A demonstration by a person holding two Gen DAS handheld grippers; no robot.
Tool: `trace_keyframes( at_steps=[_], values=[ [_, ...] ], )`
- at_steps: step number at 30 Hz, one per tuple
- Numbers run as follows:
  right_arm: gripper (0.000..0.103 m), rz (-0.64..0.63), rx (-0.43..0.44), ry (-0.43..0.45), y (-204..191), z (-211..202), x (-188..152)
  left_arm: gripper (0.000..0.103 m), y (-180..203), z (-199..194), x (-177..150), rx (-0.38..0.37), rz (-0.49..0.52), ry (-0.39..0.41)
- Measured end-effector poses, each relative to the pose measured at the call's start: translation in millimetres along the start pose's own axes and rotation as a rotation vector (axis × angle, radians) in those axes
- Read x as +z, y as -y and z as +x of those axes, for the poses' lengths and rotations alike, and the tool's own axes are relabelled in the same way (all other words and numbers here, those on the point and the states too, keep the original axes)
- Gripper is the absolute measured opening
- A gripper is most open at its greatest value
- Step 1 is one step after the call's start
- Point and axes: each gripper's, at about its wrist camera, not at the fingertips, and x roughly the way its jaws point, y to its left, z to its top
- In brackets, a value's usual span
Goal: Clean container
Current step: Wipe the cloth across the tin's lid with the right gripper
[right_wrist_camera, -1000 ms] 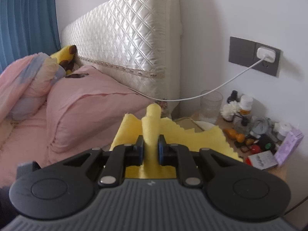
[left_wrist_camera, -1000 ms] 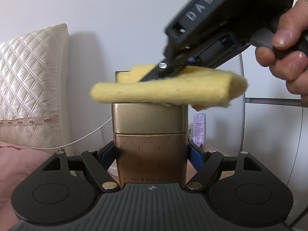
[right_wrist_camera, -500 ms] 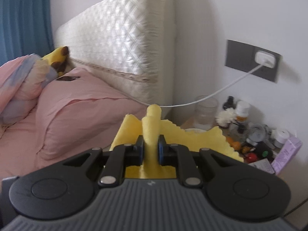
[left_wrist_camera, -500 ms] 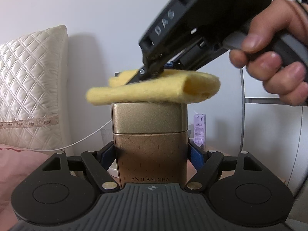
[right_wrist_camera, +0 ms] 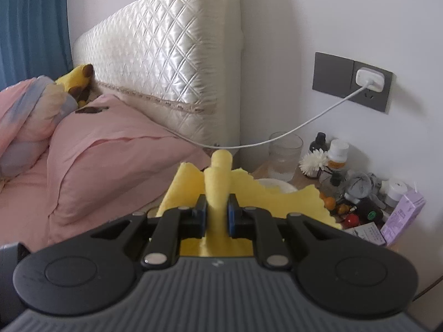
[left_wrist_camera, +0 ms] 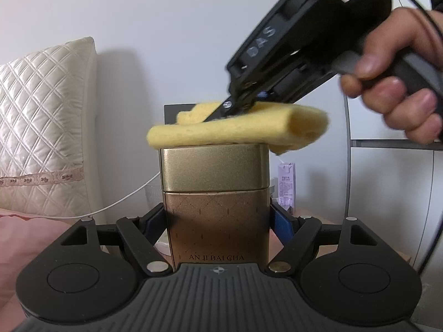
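Note:
A gold tea tin [left_wrist_camera: 216,202] lettered "AN JI BAI CHA" stands upright between the fingers of my left gripper [left_wrist_camera: 217,221], which is shut on its lower body. My right gripper [left_wrist_camera: 238,105] comes in from the upper right and is shut on a folded yellow cloth [left_wrist_camera: 238,130]. The cloth lies flat on the tin's lid and overhangs it to the right. In the right wrist view my right gripper [right_wrist_camera: 217,211] pinches a fold of the yellow cloth [right_wrist_camera: 218,182]; the tin is hidden under it.
A quilted cream headboard [right_wrist_camera: 166,74] and pink pillow [right_wrist_camera: 110,171] lie to the left. A bedside table holds a glass [right_wrist_camera: 285,152], bottles, a white flower [right_wrist_camera: 314,161] and a purple carton [right_wrist_camera: 404,215]. A charger cable [right_wrist_camera: 318,116] hangs from the wall socket.
The right gripper slid the cloth left across the lid, then back to the right; it now overhangs the tin's right side. The left gripper and tin have stayed still.

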Motion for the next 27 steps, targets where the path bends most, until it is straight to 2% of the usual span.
trace_keyframes(
  at_steps=[5, 11, 16, 21, 27],
  values=[
    [0.015, -0.002, 0.04, 0.023, -5.4, 8.6, 0.7, 0.081, -4.6, 7.5, -1.6, 0.004, -0.003, 0.001],
    [0.015, 0.0, 0.087, 0.007, -18.8, -2.5, -3.3, 0.081, -8.1, 17.1, 2.6, 0.003, 0.0, -0.003],
    [0.015, -0.041, 0.045, -0.002, -19.3, -15.1, -8.5, 0.081, -2.0, 14.5, 1.5, -0.014, -0.002, -0.015],
    [0.015, -0.034, -0.025, 0.003, -1.9, -12.8, -7.3, 0.081, -16.7, 31.2, 8.6, -0.021, -0.01, -0.022],
    [0.015, -0.044, -0.006, 0.033, -3.1, 8.9, 0.1, 0.081, -26.5, 46.4, 12.9, -0.008, -0.012, -0.02]
  ],
)
